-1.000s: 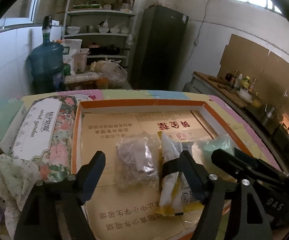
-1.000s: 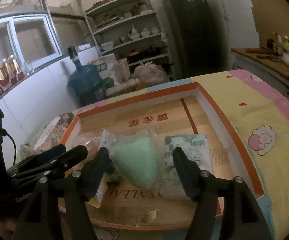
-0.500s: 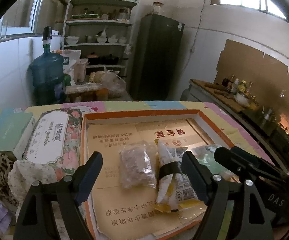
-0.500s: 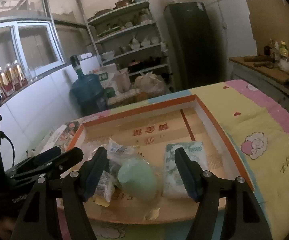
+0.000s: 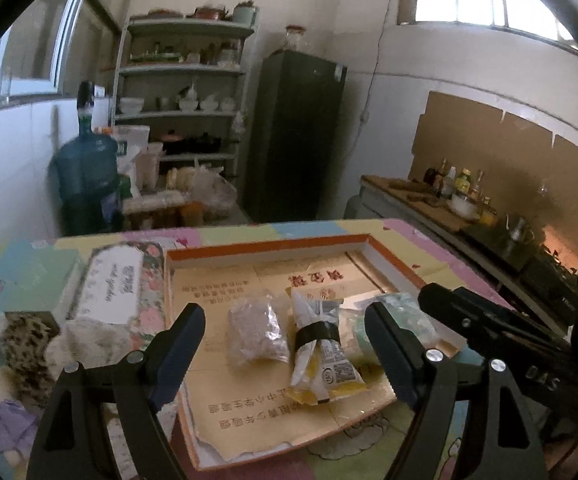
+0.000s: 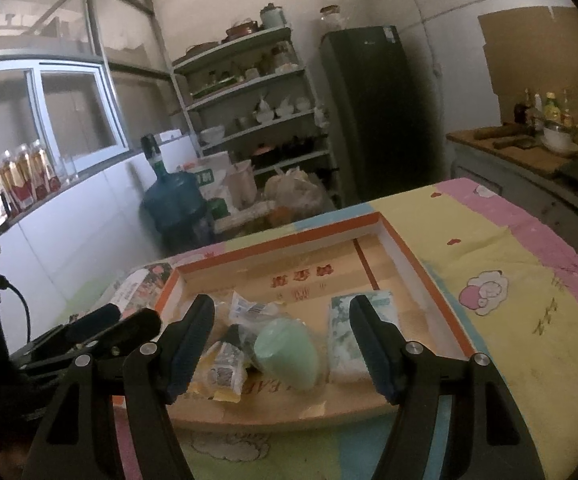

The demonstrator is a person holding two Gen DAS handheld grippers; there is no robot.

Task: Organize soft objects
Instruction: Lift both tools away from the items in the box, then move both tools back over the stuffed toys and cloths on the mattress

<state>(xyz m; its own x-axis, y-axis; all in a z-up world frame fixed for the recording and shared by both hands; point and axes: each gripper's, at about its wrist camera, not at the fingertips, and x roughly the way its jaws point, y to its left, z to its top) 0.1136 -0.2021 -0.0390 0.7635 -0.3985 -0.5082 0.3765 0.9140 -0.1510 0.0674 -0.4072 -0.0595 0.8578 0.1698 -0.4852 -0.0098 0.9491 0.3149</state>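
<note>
Left wrist view shows four soft packets already in the box (image 5: 273, 248) at mid-frame, while plush toys (image 5: 29, 340) lower left remain outside; both tools gape wide, empty

Low in the frame, the right tongs (image 6: 281, 344) stand wide apart and hold nothing. Between them, inside the shallow orange-rimmed cardboard tray (image 6: 417, 264), lies a mint-green egg-shaped soft pouch (image 6: 289, 354), with a yellow-and-white printed packet (image 6: 223, 374) to its left and a white-green tissue pack (image 6: 343, 340) to its right. The left tongs (image 6: 109, 326) show at lower left.
</note>
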